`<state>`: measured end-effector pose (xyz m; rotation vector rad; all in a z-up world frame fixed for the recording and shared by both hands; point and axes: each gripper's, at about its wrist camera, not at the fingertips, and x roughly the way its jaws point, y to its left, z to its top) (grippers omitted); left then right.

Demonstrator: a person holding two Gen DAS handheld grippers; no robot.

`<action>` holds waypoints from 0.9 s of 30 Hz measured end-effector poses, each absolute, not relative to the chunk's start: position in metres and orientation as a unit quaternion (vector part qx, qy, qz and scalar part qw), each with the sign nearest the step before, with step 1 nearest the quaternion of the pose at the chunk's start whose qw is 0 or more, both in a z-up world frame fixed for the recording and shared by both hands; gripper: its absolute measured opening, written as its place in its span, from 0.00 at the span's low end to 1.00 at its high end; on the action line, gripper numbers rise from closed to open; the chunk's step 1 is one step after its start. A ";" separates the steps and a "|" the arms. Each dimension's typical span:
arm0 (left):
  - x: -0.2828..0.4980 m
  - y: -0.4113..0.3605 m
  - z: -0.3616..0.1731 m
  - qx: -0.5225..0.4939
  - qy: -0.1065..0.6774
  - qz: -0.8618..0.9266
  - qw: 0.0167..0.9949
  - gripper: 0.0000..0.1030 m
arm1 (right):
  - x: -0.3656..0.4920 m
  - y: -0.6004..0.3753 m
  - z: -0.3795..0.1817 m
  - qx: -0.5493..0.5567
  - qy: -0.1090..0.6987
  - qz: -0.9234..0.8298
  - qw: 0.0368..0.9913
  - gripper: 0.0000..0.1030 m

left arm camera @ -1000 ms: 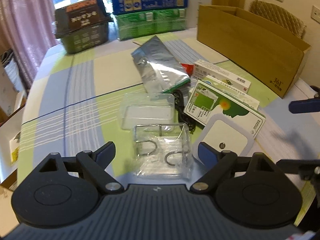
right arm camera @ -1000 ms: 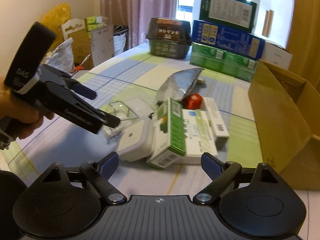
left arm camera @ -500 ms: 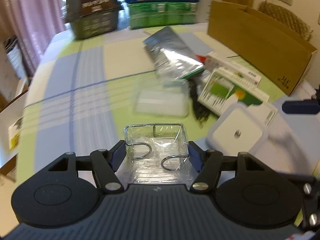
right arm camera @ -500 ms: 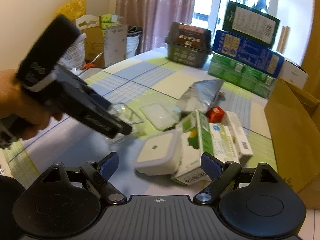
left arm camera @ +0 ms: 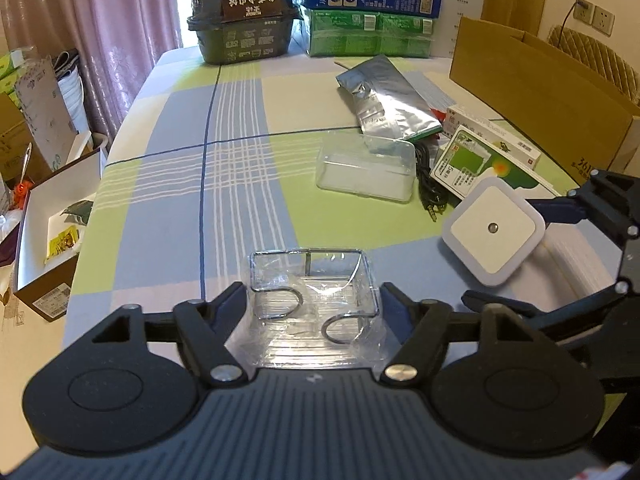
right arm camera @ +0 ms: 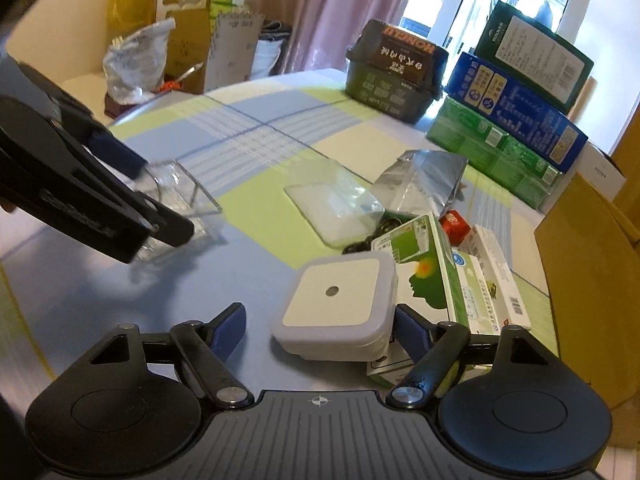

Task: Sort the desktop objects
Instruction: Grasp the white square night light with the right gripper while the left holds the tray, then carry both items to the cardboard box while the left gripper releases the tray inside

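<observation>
My left gripper is shut on a clear packet of metal hooks, held near the table's front edge. From the right wrist view the same packet sticks out of the left gripper's fingers. A white square night light lies between the fingers of my right gripper, which is open; its right finger is close against the light's side. In the left wrist view the night light sits at the right between the right gripper's two fingers.
A clear plastic case, black cable, silver foil pouch and green-white medicine boxes crowd the right middle. An open cardboard box stands at the right. Stacked cartons and a black basket line the far edge.
My left gripper shut on the hook packet and drew it back toward the front edge. The right gripper moved in until the night light lay between its fingers.
</observation>
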<state>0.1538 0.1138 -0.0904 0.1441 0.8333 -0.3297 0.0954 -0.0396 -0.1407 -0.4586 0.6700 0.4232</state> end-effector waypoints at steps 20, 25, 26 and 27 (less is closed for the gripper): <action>0.157 0.102 -0.097 0.109 0.395 -0.154 0.899 0.73 | 0.093 -0.043 -0.135 -0.236 0.284 0.191 0.910 0.62; 0.156 0.102 -0.099 0.109 0.404 -0.145 0.897 0.61 | 0.087 -0.051 -0.123 -0.222 0.282 0.188 0.914 0.61; 0.156 0.102 -0.098 0.106 0.408 -0.140 0.896 0.61 | 0.086 -0.053 -0.121 -0.220 0.280 0.186 0.916 0.62; 0.155 0.102 -0.096 0.104 0.410 -0.135 0.896 0.61 | 0.084 -0.055 -0.118 -0.218 0.280 0.185 0.916 0.62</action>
